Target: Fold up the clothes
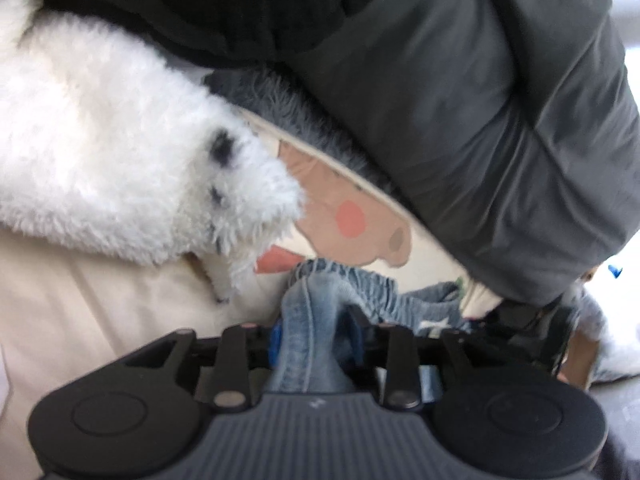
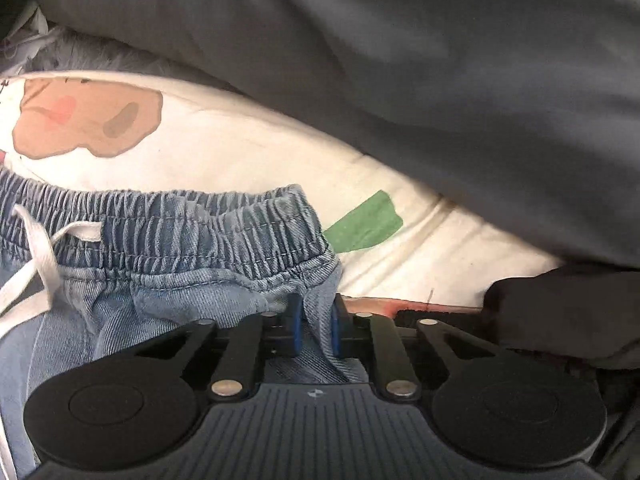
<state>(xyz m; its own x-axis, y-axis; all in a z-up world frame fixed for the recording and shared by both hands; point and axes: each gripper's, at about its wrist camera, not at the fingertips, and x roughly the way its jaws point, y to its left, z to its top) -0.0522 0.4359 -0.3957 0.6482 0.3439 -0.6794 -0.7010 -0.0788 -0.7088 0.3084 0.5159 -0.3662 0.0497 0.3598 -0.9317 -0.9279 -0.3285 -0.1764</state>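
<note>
Left wrist view: the left gripper (image 1: 316, 340) has a bunched fold of one pair of light blue denim trousers with an elastic waistband (image 1: 308, 320) between its two fingers; the blue pad shows at the left of the cloth, and whether the pads press on it cannot be told. The trousers lie on one cream sheet printed with a brown cartoon animal (image 1: 360, 216). Around them are one white fluffy fleece garment (image 1: 120, 152), one grey padded jacket (image 1: 500, 120), one black garment with two pink petal shapes (image 1: 200, 8) and a strip of grey-blue shaggy fleece (image 1: 288, 108).

Right wrist view: the right gripper (image 2: 316, 332) is narrowed on a ridge of the trousers' waistband, both blue pads pressed against the denim. One white drawstring (image 2: 40, 264) hangs from the waistband at left. The cream sheet shows one green patch (image 2: 368, 222). One black cloth (image 2: 560, 308) lies at right.
</note>
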